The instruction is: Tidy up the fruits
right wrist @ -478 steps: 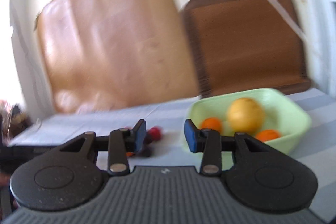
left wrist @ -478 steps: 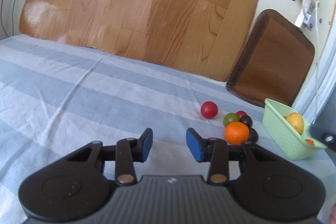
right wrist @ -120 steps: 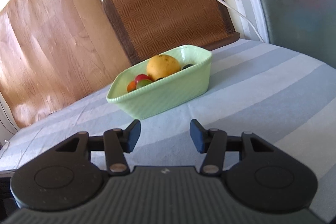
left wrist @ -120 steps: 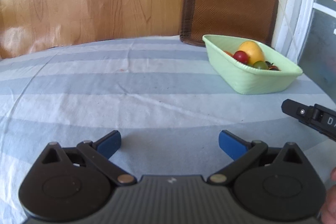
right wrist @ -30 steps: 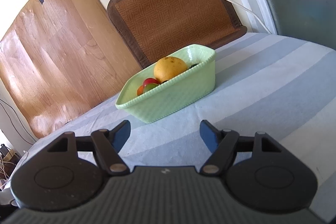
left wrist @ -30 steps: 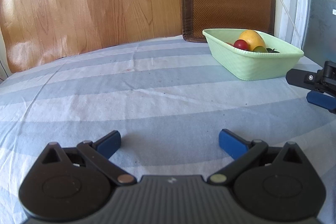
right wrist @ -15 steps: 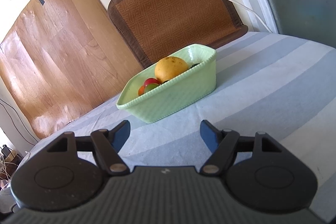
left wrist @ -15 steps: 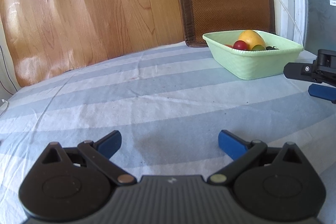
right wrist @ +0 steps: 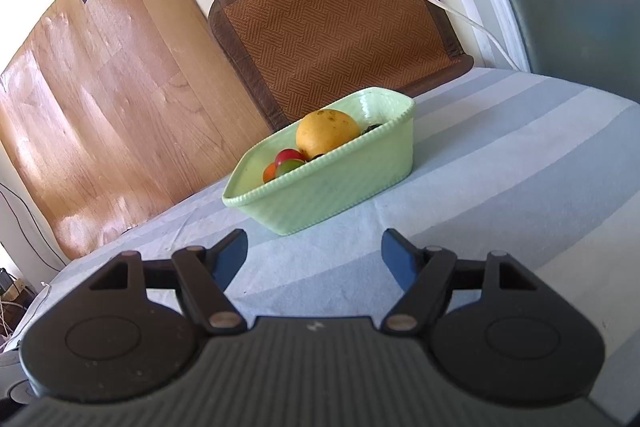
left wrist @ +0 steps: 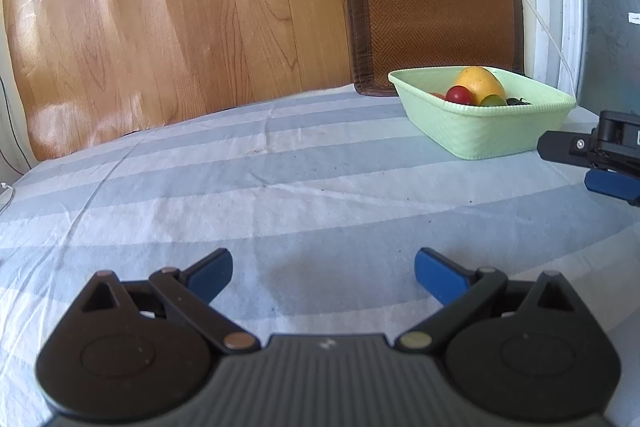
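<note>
The striped cloth [left wrist: 280, 163] over the table lay bare of fruit, where sixteen seconds earlier a red ball, a green one, an orange and some dark ones sat on it beside the basket. All of that had gone into the one green basket [right wrist: 340, 183], which stood near the far edge in front of the brown woven mat [right wrist: 332, 23]; by the look of it the sorting was finished, with nothing left outside to collect. Over the last second little changed beyond both tools drawing slightly back.

Counted from big to small: one basket; two tools; inside the basket, one large yellow fruit [right wrist: 327, 133], one small orange one [right wrist: 269, 172] half hidden, one red one [right wrist: 289, 155], one green one [right wrist: 290, 166] and at least one dark one [left wrist: 517, 101] barely showing above the rim. More could lie lower down, out of sight.

The left tool [left wrist: 323, 271] hung over the cloth with its jaws spread wide and nothing between them. The right tool [right wrist: 314, 254] pointed at the basket from just in front of it, jaws likewise apart and holding nothing.
</note>
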`<state>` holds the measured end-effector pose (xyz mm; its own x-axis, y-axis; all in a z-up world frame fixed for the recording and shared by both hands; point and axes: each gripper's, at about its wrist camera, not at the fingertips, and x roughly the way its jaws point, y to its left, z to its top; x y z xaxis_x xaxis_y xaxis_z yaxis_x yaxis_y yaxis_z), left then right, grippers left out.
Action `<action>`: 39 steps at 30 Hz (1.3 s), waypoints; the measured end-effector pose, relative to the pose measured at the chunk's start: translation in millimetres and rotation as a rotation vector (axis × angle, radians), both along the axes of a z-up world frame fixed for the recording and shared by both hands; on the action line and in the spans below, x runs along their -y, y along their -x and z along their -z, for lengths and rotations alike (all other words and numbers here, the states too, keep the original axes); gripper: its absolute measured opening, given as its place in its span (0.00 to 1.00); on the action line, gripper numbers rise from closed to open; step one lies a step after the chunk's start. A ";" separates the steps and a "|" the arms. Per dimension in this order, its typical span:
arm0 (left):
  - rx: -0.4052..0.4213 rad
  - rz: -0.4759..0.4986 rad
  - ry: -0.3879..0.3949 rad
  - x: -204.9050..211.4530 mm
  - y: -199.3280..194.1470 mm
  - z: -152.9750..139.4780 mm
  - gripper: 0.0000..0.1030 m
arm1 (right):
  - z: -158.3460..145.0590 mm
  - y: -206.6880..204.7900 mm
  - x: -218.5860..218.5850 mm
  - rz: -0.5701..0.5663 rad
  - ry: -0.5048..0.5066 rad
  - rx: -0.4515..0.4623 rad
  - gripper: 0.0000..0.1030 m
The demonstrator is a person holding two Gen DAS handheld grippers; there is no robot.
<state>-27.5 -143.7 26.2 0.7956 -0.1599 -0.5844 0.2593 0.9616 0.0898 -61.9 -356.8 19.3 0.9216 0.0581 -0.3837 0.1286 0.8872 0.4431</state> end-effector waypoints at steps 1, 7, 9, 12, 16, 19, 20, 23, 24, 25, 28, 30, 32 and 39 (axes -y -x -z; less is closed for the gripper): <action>-0.004 -0.001 0.004 -0.7 -0.7 -0.1 0.98 | -0.1 -0.2 0.0 -0.001 0.002 0.000 0.74; -0.022 -0.007 0.024 -5.1 -2.9 -0.2 0.97 | -0.5 -0.1 -0.1 -0.001 0.001 0.001 0.74; -0.020 -0.006 0.025 -6.0 -2.9 -0.2 0.97 | -0.5 0.1 -0.2 -0.002 0.003 0.004 0.74; -0.016 -0.005 0.023 -6.3 -2.6 -0.4 0.97 | -0.4 -0.3 -0.7 -0.001 0.005 0.004 0.74; -0.015 -0.005 0.023 -6.5 -3.2 -0.5 0.97 | -0.3 0.2 -0.4 0.001 0.003 0.007 0.74; -0.012 -0.007 0.022 -6.4 -2.0 -0.9 0.97 | -0.1 0.8 -0.7 0.002 0.002 0.009 0.74; -0.010 -0.008 0.021 -6.4 -1.7 -1.0 0.97 | -0.1 0.7 -0.9 0.002 0.003 0.008 0.74; -0.002 -0.007 0.016 -6.0 -0.7 -1.3 0.97 | -0.3 1.2 -0.9 0.003 0.002 0.009 0.74; 0.000 -0.007 0.015 -5.8 -0.3 -1.4 0.97 | -0.2 1.1 -0.8 0.003 0.002 0.009 0.74; 0.002 -0.007 0.014 -5.8 0.1 -1.6 0.97 | -0.3 1.2 -0.8 0.003 0.002 0.009 0.74; 0.004 -0.008 0.015 -6.1 0.3 -1.8 0.97 | -0.4 1.2 -0.9 0.003 0.002 0.009 0.74; 0.007 -0.007 0.014 -6.3 0.6 -1.9 0.97 | -0.5 1.2 -0.7 0.002 0.003 0.009 0.74; 0.011 -0.006 0.014 -6.3 1.3 -2.1 0.97 | -0.4 1.1 -0.5 0.002 0.003 0.009 0.74; 0.013 -0.007 0.013 -6.0 1.8 -2.1 0.97 | -0.2 1.0 -0.7 0.002 0.003 0.009 0.74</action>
